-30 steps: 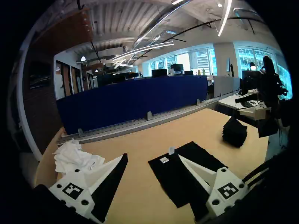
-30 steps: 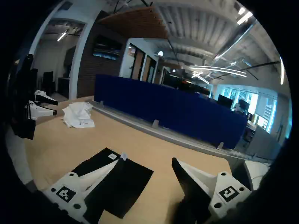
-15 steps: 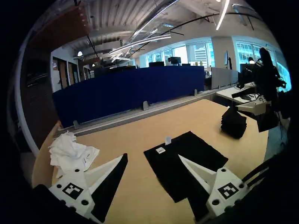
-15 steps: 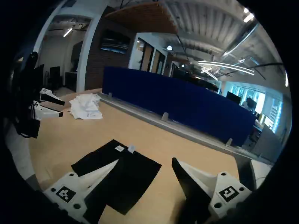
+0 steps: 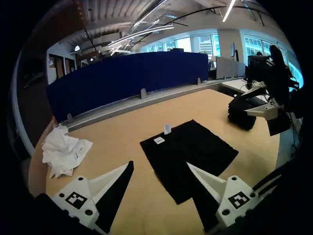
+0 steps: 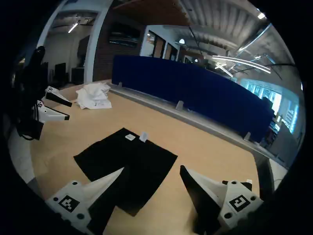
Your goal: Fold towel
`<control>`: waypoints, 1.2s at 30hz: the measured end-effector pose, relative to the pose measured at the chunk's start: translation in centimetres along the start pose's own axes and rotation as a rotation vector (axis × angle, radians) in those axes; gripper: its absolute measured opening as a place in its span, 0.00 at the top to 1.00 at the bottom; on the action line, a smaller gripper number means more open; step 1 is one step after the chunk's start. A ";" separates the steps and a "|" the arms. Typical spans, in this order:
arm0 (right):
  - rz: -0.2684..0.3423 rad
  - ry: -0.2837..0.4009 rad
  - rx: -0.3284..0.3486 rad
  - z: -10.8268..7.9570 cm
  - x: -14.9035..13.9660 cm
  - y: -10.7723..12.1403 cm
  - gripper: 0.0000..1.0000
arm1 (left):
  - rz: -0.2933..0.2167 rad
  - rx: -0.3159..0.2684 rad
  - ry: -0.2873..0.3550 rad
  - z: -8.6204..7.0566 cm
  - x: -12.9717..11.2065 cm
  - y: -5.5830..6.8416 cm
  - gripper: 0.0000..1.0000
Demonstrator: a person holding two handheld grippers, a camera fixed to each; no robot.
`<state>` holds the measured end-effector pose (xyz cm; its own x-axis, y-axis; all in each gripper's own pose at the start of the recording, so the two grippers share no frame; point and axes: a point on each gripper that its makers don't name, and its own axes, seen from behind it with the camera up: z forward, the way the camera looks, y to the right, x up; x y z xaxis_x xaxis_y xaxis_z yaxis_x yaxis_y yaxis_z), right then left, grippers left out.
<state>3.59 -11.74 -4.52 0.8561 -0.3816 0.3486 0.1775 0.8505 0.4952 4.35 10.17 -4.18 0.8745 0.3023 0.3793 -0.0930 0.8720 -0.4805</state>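
– On the desk, left gripper view first: where is the towel?
– The towel, a black one, lies spread flat near the middle, with a small white tag at its far edge. The left claw hovers over its near edge, fingers spread wide with nothing between them.
– Anything else on there?
– A crumpled white cloth heap sits well apart to the left, and a dark folded stack near the right edge. A blue partition runs behind.
– And the right gripper view?
– It has the towel from the other side, flat, with its near edge reaching down between the fingers. The right claw is spread too and holds nothing. I can't tell whether it touches the cloth.
– So how far along?
– Right at the start, I'd judge. I see no crease or doubled layer, though black on black hides thickness. Everything is left to do: pinch the near corners, carry them over to the far edge, fold again, and probably add it to the dark folded stack.
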 end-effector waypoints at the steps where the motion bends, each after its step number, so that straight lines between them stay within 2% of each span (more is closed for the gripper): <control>1: -0.001 -0.009 0.004 0.2 -0.5 -0.2 0.00 | 0.002 -0.006 -0.009 0.2 -0.4 0.2 0.11; 12: -0.003 -0.100 0.044 1.9 -5.5 -1.6 0.00 | 0.023 -0.061 -0.122 2.4 -5.8 2.7 0.10; 23: 0.003 -0.180 0.072 2.6 -9.6 -2.5 0.00 | 0.013 -0.095 -0.213 3.4 -9.7 3.5 0.11; 36: 0.014 -0.285 0.118 2.3 -14.4 -3.9 0.00 | 0.005 -0.144 -0.312 4.6 -13.2 4.6 0.10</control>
<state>-10.50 -10.44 -9.66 0.6844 -0.4704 0.5570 0.0943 0.8147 0.5722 -9.83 11.94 -7.79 0.6847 0.4284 0.5896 -0.0091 0.8139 -0.5809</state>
